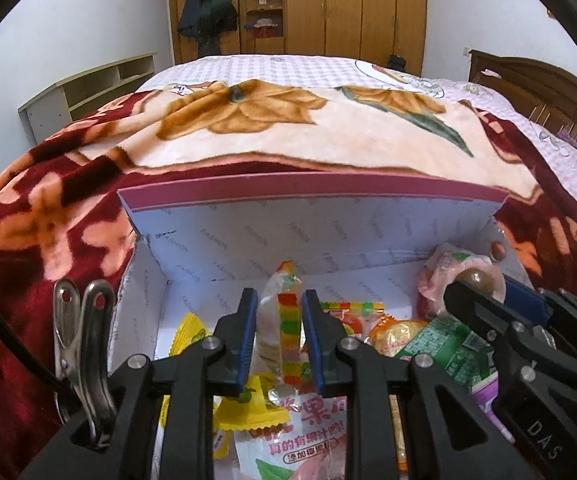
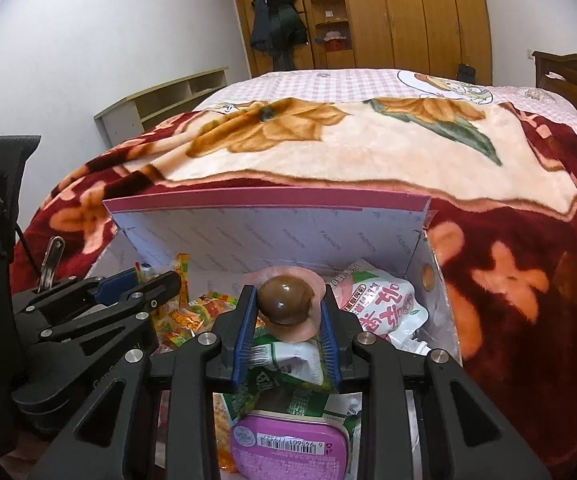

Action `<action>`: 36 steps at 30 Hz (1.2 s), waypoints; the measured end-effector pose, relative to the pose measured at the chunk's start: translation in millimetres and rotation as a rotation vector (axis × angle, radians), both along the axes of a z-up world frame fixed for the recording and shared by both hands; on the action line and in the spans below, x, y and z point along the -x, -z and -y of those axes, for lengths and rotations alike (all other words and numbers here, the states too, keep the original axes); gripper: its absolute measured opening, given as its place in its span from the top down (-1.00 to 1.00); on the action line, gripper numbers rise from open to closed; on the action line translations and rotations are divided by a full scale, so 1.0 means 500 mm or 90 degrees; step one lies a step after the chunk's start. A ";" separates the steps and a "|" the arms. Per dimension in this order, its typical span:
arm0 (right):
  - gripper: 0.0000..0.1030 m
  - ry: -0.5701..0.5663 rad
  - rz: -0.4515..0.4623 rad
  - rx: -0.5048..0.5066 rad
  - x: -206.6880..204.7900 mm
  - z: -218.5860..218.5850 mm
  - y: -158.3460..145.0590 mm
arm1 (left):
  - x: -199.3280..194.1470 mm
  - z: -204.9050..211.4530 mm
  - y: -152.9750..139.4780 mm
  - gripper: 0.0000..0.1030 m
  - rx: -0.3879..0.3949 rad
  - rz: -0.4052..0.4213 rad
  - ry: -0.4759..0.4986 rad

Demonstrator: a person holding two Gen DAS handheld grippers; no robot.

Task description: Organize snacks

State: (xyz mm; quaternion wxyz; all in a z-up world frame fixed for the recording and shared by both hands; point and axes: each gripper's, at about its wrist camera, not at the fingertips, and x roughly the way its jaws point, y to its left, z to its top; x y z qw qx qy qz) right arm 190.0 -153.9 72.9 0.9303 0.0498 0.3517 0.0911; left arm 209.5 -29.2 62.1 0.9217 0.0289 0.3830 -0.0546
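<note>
Gummy strip [image 1: 288, 334]: colourful, long axis upright, top end pointing toward the box's far wall, pinched between the left gripper [image 1: 279, 330] jaws, which were nearly closed on it.
Egg pack [image 2: 286, 306]: brown and round in clear wrap, clamped in the right gripper [image 2: 288, 336] jaws.
Box [image 1: 312, 216]: open, white-lined, holding loose snacks, resting on the red blanket [image 1: 40, 216] on the bed.
</note>
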 end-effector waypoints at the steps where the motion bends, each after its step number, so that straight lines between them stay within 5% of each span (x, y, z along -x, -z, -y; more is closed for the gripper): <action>1: 0.40 0.000 -0.006 -0.002 -0.003 0.001 0.004 | 0.000 0.001 0.001 0.57 -0.001 -0.001 -0.001; 5: 0.39 0.003 -0.016 -0.015 -0.007 0.007 0.015 | -0.001 0.001 0.001 0.38 0.004 0.000 -0.002; 12: 0.07 0.005 -0.005 -0.025 -0.003 0.014 0.005 | 0.002 0.001 -0.002 0.00 0.010 0.001 0.002; 36: -0.36 -0.003 0.077 -0.040 0.135 -0.006 -0.083 | 0.161 -0.043 -0.115 -0.16 0.028 0.089 -0.018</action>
